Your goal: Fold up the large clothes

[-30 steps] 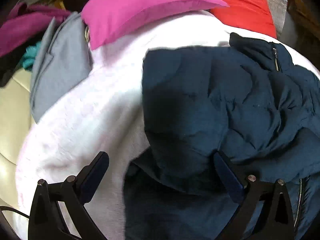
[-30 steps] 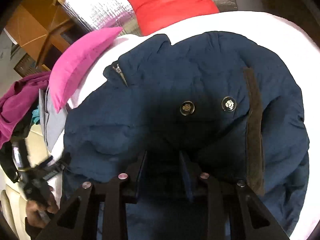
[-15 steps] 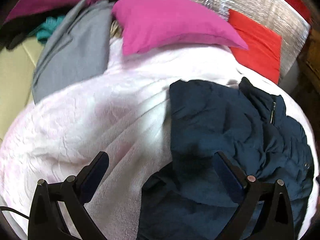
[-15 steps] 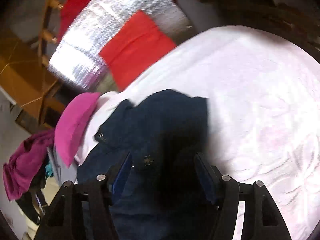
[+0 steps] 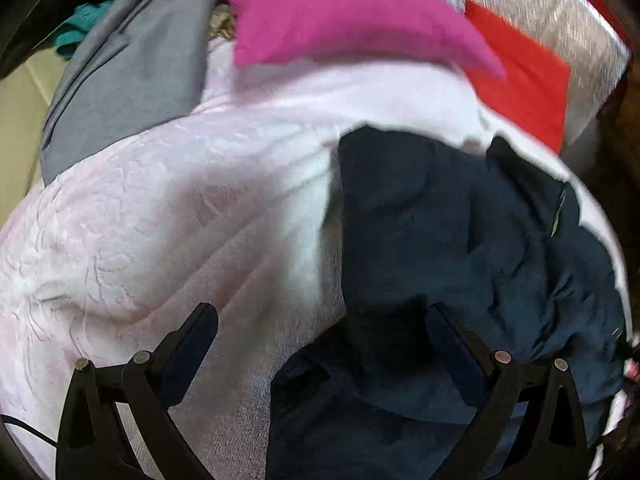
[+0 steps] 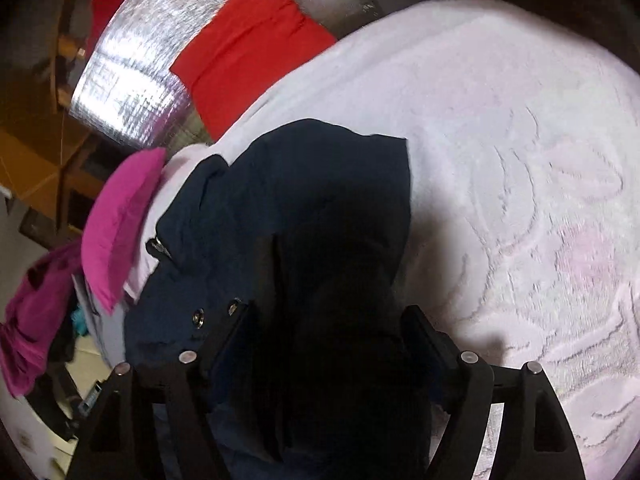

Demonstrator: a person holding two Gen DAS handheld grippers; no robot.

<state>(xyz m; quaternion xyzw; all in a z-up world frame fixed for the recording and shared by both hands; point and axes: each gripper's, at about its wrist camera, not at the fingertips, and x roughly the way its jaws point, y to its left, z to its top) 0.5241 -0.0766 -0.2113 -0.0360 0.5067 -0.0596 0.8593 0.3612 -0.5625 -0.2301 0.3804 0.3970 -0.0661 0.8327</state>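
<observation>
A dark navy padded jacket [image 5: 460,248] lies folded over on a pale pink bedspread [image 5: 160,220]. In the left wrist view it fills the right half, its zip at the far right. My left gripper [image 5: 324,320] hangs open over the jacket's left edge, one finger above the bedspread, the other above the jacket. In the right wrist view the jacket [image 6: 320,208] shows two snap buttons on its left side. My right gripper [image 6: 328,320] is above its dark middle, jaws wide and closing, with fabric beneath them but not pinched.
A magenta pillow [image 5: 340,16] and a red pillow [image 5: 524,80] lie at the head of the bed against a silver quilted panel [image 6: 136,68]. Grey cloth [image 5: 132,72] and a purple garment [image 6: 36,312] are heaped at the left. Bare bedspread [image 6: 520,200] stretches right of the jacket.
The right gripper, nearly shut over the jacket's buttons a second ago, has opened and swung right, bringing bare bedspread into view. The left gripper stayed open and drifted left off the jacket.
</observation>
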